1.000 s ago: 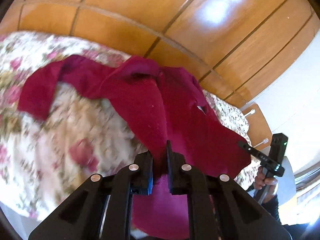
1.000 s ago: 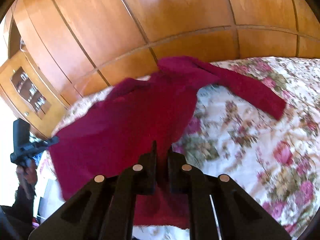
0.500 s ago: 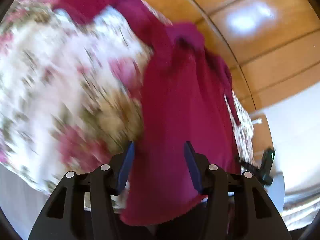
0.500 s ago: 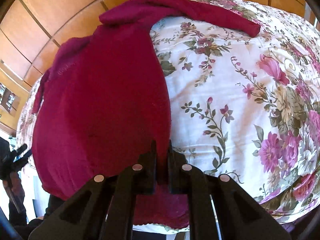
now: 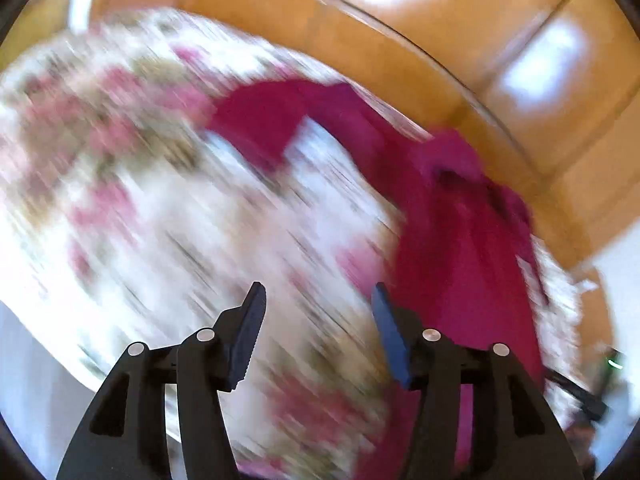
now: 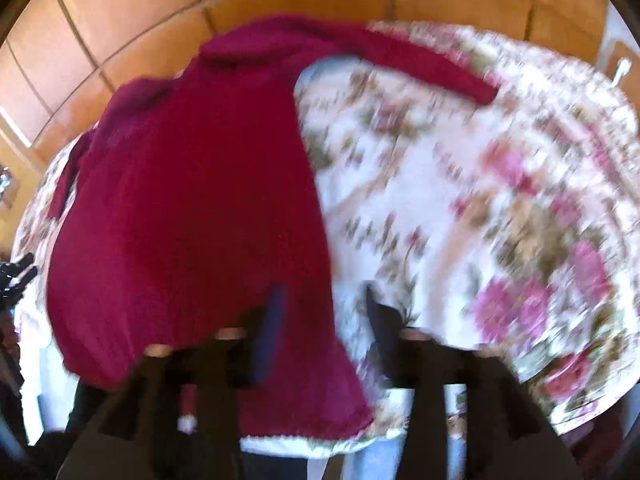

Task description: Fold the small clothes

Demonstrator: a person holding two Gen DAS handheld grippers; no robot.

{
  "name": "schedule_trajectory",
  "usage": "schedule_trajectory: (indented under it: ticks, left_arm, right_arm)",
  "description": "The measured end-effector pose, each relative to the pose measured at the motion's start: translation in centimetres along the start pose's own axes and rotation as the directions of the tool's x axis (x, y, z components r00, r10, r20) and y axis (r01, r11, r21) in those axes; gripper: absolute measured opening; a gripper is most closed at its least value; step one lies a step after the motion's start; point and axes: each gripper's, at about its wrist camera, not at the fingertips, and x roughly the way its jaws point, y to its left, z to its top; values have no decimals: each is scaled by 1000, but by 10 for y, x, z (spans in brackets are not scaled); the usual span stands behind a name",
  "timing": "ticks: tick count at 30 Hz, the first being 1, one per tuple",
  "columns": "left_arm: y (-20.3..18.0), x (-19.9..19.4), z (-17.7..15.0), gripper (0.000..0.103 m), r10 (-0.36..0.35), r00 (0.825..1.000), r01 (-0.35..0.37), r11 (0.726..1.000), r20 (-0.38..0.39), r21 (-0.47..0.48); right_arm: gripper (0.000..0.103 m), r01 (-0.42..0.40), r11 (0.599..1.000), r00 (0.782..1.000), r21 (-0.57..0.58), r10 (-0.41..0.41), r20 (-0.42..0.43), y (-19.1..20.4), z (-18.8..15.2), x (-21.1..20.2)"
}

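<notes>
A dark red knit sweater (image 5: pixel 460 260) lies spread on a floral bedcover (image 5: pixel 140 200), one sleeve stretched out to the left in the blurred left wrist view. My left gripper (image 5: pixel 318 312) hovers over the bare cover just left of the sweater's side, its jaws opening with nothing between them. In the right wrist view the sweater (image 6: pixel 192 200) fills the left half, with a sleeve reaching right across the cover (image 6: pixel 480 220). My right gripper (image 6: pixel 324 312) has its jaws opening. The sweater's right edge near the hem lies below them, and the pads do not press on it.
A glossy wooden panelled wall (image 5: pixel 440 40) runs behind the bed and shows in the right wrist view too (image 6: pixel 160 20). The bed's near edge drops off at the bottom of both views. The other gripper (image 6: pixel 16 276) shows dark at the far left.
Both grippers were shut on the sweater's hem and have let go. The left one opened first and swung left onto bare cover. The right one opened just now. Both sank toward the bed.
</notes>
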Motion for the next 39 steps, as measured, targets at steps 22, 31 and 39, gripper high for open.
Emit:
schedule_trajectory:
  ticks: [22,31,39]
  left_arm:
    - [-4,107,122,4,339,941,-337,924,21,180]
    - [105,-4,151,3,148,989,-143,970,10,-196]
    - [168,10,164,3,383,922,-383,880,-56,-282]
  right_arm:
    - [72,-229,941,973,-248,224,-48,179,23,90]
    - [76,-227,942,973,-246,228,-26,186,26,100]
    - [76,-212,943,976,-255,216,-12,186,24,102]
